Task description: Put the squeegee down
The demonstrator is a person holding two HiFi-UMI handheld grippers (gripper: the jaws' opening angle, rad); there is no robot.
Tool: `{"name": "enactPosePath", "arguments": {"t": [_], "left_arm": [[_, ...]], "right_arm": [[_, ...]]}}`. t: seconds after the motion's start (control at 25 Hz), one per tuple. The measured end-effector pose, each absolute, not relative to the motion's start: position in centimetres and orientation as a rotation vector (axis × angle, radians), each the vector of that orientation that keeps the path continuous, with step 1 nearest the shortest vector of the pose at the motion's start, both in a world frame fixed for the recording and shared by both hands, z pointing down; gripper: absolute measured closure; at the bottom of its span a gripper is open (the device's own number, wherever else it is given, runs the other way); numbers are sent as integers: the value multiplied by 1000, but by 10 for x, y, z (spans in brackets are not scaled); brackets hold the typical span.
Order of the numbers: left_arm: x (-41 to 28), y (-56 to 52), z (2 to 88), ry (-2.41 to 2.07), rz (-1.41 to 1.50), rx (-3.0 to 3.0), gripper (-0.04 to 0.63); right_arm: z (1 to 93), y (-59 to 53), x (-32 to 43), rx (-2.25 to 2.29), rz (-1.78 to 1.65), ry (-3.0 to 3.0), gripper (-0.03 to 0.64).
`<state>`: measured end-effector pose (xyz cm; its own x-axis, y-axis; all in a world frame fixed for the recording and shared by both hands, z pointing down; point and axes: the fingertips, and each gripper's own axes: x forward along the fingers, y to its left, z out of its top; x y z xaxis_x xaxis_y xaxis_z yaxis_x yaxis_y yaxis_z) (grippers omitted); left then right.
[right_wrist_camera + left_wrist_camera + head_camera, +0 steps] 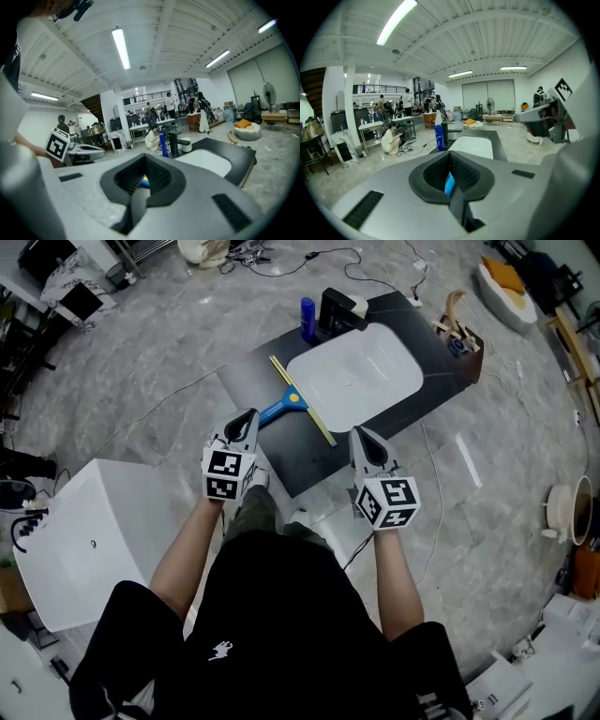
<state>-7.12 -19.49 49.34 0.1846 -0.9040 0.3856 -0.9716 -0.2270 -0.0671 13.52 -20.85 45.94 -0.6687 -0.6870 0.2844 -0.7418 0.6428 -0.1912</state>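
Note:
The squeegee, with a blue handle and a long yellow blade, lies flat on the black counter slab, touching the front left edge of the white sink basin. Nothing holds it. My left gripper hangs above the slab just left of the handle, jaws shut and empty. My right gripper is level with it to the right, near the blade's near end, also shut and empty. In the left gripper view a sliver of the blue handle shows past the closed jaws. The right gripper view shows the same blue.
A blue bottle and a black faucet stand at the slab's far edge. A white box sits on the floor at my left. Cables run over the marble floor, and a wooden piece stands at the slab's right end.

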Motion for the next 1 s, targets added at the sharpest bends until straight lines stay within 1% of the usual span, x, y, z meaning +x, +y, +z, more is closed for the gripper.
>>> {"name": "enactPosePath", "arguments": {"t": [0.24,0.56,1.0], "left_arm": [[-84,-161,453,-1863,407,2257,592],[-96,-132,410,-1921,345,2343,592],[-145,-88,366,-1869,185,2478,592]], "right_arm": [[441,-190,125,1128,394,-2719,615],[417,-163,106,1138,321,-2739,615],[360,-101,80,1420,234,-2674,615]]}}
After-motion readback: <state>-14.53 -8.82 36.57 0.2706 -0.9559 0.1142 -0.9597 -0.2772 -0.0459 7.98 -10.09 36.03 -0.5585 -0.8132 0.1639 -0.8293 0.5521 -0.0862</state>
